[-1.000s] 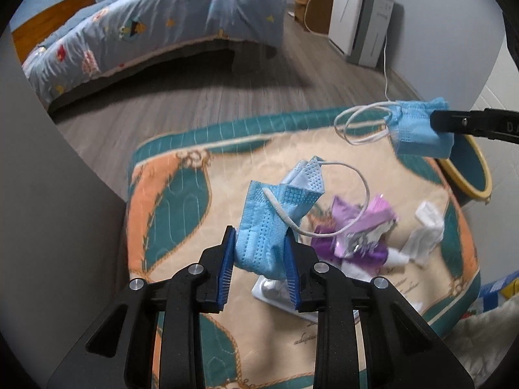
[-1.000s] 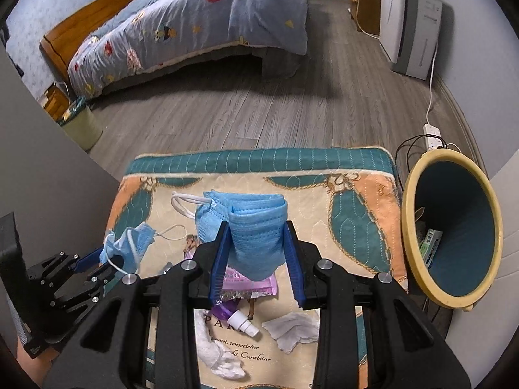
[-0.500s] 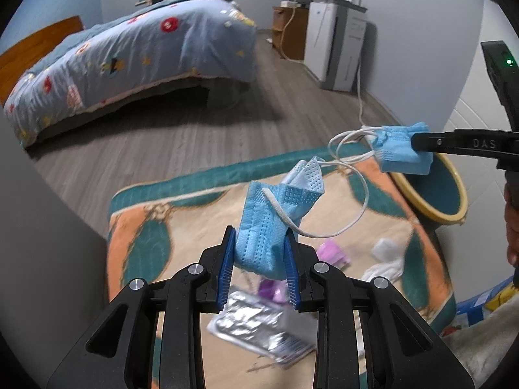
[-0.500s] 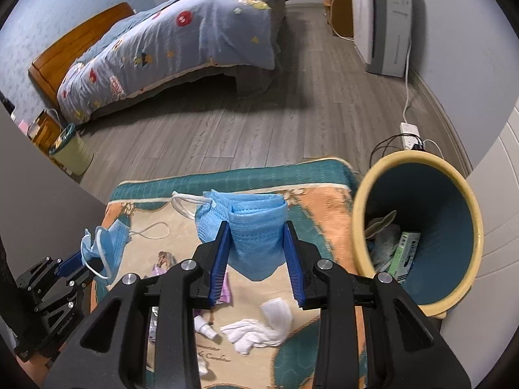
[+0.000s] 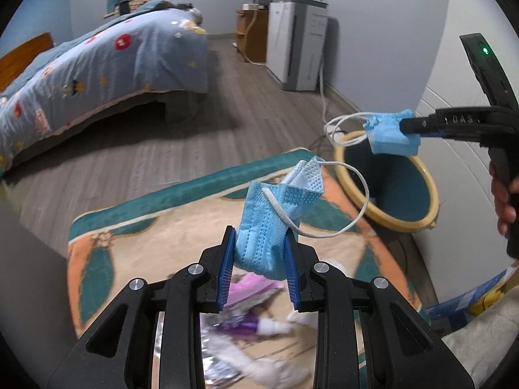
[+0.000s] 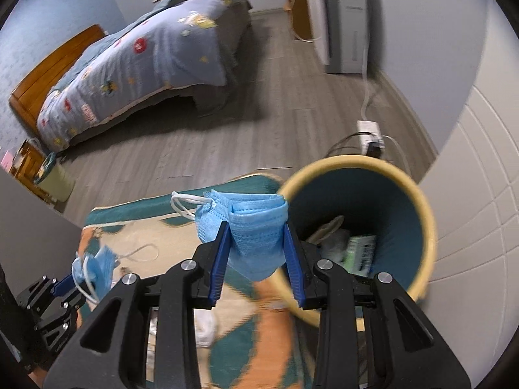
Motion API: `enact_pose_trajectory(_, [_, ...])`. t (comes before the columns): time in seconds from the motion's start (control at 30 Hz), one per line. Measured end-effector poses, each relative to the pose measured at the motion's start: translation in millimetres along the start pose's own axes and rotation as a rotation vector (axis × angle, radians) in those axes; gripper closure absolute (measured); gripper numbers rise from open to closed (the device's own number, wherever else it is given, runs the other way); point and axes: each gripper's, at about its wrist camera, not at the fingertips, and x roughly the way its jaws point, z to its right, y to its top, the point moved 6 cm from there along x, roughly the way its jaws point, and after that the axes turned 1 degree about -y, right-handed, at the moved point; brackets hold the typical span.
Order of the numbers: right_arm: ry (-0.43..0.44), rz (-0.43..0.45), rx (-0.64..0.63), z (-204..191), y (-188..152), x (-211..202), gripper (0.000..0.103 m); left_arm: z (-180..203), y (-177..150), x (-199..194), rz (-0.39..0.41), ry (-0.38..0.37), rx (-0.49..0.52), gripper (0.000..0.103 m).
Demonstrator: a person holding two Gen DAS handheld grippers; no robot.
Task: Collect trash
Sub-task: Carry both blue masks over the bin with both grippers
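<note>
Left gripper (image 5: 259, 259) clamps a crumpled, dimpled blue fabric face mask (image 5: 275, 207); right gripper (image 6: 256, 259) pinches a pleated blue mask (image 6: 249, 227) beside the yellow-rimmed teal round bin (image 6: 421, 227).

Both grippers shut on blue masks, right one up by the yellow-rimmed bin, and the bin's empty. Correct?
Not quite: the bin is not empty. The right wrist view shows a green-and-white packet and other trash inside it. The rest holds: the left gripper is shut on a blue mask, and the right gripper on another mask by the bin's rim.

Grey plank floor (image 6: 259, 142); bed (image 6: 136, 64) with blue quilt; white cabinet (image 6: 340, 16) against pale wall (image 5: 389, 32).
</note>
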Motion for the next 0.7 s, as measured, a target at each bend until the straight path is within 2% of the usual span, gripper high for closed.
enact_pose_trajectory(0.2, [-0.058, 0.003, 0.081, 69.5, 4.2, -4.7, 0.071, 42.0, 8.2, 15.3, -0.009, -0.053, 0.050, 0.073])
enact_pose_trajectory(0.4, [-0.142, -0.022, 0.104, 123.3, -0.6, 0.5, 0.071, 95.3, 9.7, 33.2, -0.036, -0.110, 0.131, 0.073])
enact_pose_trajectory(0.53, [-0.142, -0.050, 0.144, 141.9, -7.0, 10.9, 0.071, 131.4, 8.3, 43.9, -0.049, -0.158, 0.176, 0.073])
enact_pose_trajectory(0.7, [-0.126, -0.091, 0.169, 142.1, -13.9, 25.2, 0.071, 163.0, 8.9, 67.2, -0.092, -0.192, 0.203, 0.073])
